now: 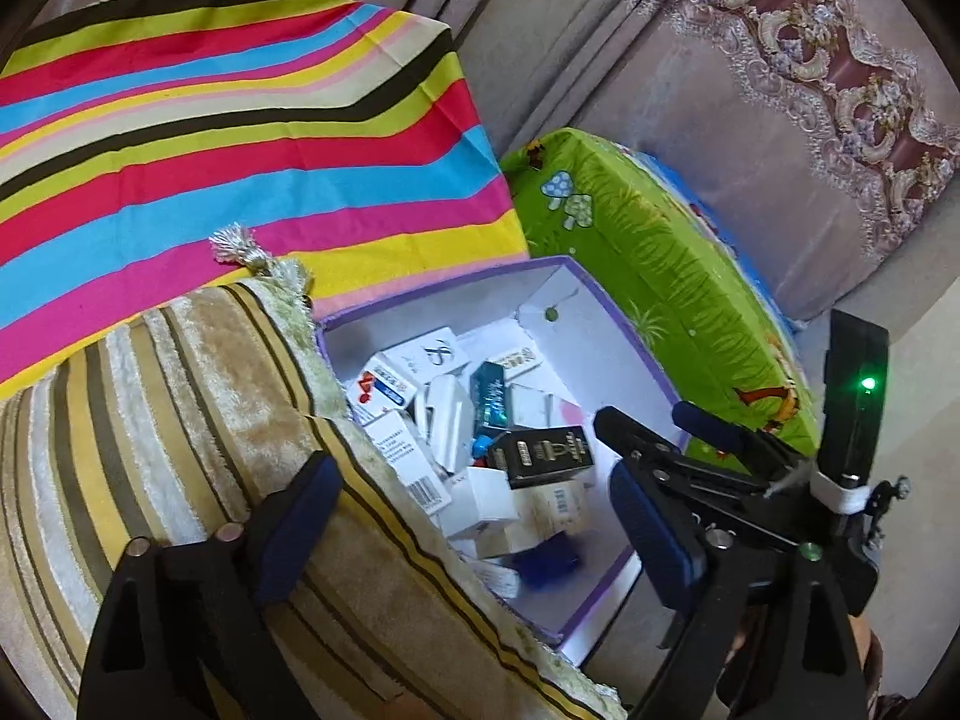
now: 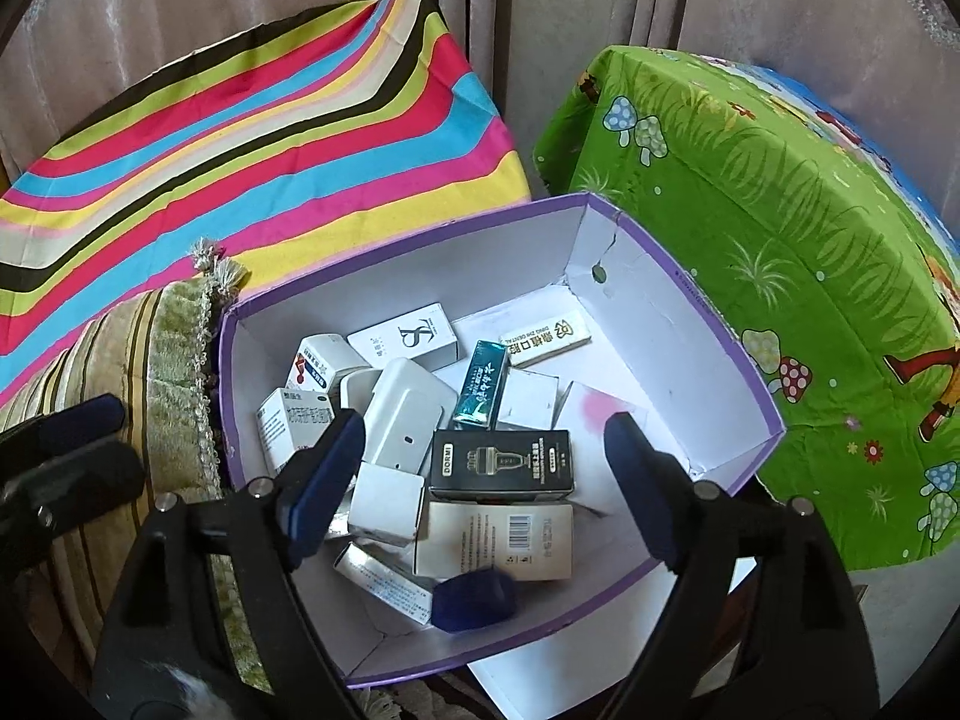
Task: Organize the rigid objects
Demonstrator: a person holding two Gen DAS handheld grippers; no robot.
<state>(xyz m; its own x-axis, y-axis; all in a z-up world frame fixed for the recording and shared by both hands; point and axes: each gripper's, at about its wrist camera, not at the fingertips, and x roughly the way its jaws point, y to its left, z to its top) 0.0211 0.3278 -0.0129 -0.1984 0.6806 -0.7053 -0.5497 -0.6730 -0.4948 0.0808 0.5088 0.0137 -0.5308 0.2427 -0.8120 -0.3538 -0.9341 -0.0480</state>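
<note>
Open-topped box (image 2: 690, 324), packages (image 2: 501, 462) crowding its left floor.

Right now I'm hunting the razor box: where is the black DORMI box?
In the right wrist view the black DORMI box lies mid-pile inside the purple-rimmed box, below the teal box.

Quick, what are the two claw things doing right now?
Left gripper: open, holding nothing.
Right gripper: open, empty, over the box.

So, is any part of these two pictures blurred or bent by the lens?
Left wrist view: the blue object low in the box is smeared, the curtain bows near the rim, and the corners are black. Right wrist view: the same blue object is soft while the black carton is sharp; the box walls curve.
</note>
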